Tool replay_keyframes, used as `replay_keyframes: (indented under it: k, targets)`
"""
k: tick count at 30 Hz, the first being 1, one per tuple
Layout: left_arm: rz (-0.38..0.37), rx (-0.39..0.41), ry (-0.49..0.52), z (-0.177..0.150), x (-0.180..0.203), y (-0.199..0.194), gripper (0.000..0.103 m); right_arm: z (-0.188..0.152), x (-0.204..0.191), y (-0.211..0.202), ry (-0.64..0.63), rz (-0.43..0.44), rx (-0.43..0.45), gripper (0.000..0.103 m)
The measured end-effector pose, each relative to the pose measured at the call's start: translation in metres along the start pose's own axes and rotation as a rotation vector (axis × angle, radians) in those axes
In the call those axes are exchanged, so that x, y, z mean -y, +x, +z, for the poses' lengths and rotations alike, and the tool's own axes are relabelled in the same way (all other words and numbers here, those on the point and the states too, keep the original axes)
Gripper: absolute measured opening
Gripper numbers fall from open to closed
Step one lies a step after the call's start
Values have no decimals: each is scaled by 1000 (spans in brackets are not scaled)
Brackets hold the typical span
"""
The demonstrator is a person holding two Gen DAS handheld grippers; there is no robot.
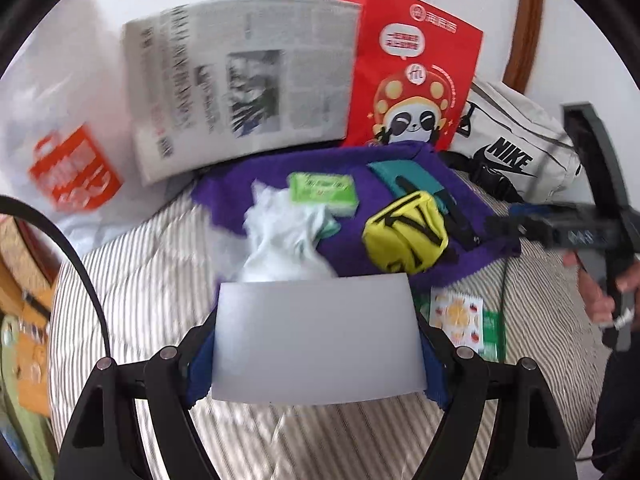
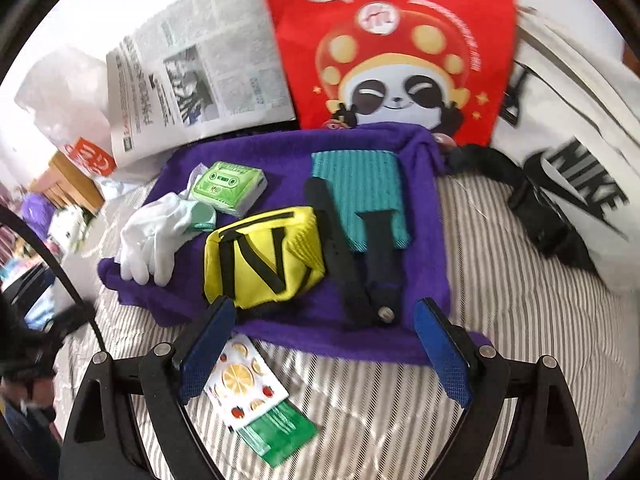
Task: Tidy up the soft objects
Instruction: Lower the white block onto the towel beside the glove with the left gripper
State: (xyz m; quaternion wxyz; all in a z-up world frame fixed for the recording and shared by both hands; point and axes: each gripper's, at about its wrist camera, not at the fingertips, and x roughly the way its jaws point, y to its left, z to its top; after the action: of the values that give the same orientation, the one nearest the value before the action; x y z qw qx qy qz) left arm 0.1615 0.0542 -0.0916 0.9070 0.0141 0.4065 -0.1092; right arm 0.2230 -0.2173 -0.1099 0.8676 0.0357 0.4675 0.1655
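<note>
A purple towel [image 2: 280, 160] lies on the striped bedding. On it are a yellow pouch [image 2: 264, 256] with black straps, white gloves [image 2: 154, 236], a green tissue pack [image 2: 228, 186], a teal cloth [image 2: 360, 196] and a black strap [image 2: 340, 256]. My right gripper [image 2: 324, 352] is open and empty just before the towel's near edge. My left gripper [image 1: 316, 340] is shut on a flat grey-white card [image 1: 316, 336], held above the bedding in front of the gloves [image 1: 284, 236] and the pouch [image 1: 406, 232]. The right gripper's body [image 1: 592, 232] shows at the right of the left wrist view.
A fruit-print packet [image 2: 256, 396] lies on the bedding by the right gripper's left finger. A newspaper [image 2: 200, 76], a red panda bag [image 2: 392, 48] and a white Nike bag [image 2: 572, 168] stand behind the towel. A white plastic bag [image 1: 68, 160] lies at the far left.
</note>
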Motion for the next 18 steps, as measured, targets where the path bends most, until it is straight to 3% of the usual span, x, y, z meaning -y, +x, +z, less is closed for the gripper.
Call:
replay_keyframes:
  k: [10, 18]
  targets:
    - [3, -63, 51, 49, 27, 69, 80, -22, 33, -5, 78, 78, 87, 90]
    - [118, -135, 144, 52, 33, 110, 80, -28, 37, -9, 84, 126, 109, 90]
